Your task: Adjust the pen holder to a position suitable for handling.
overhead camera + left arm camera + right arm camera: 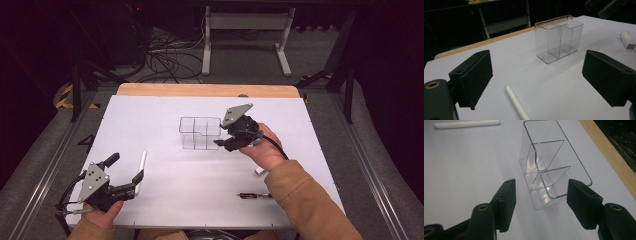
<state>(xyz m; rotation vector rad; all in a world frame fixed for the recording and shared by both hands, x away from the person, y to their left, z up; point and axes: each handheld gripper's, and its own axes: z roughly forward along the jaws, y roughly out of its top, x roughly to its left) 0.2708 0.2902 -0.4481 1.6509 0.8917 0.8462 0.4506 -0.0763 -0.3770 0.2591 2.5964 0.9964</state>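
The desk point(150, 200) carries a clear divided organizer point(200, 133) standing upright near its middle. The right gripper point(540, 200), jaws parted and not yet touching, straddles the organizer's near end: the approach step, which next calls for closing squarely on its walls. The left gripper point(126, 172) rests open beside a white tube point(142, 165).

clear organizer point(559, 40) beyond white tube point(516, 103)

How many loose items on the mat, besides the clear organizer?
3: a white tube by the left gripper, a short white cylinder and a dark pen beside the right forearm.
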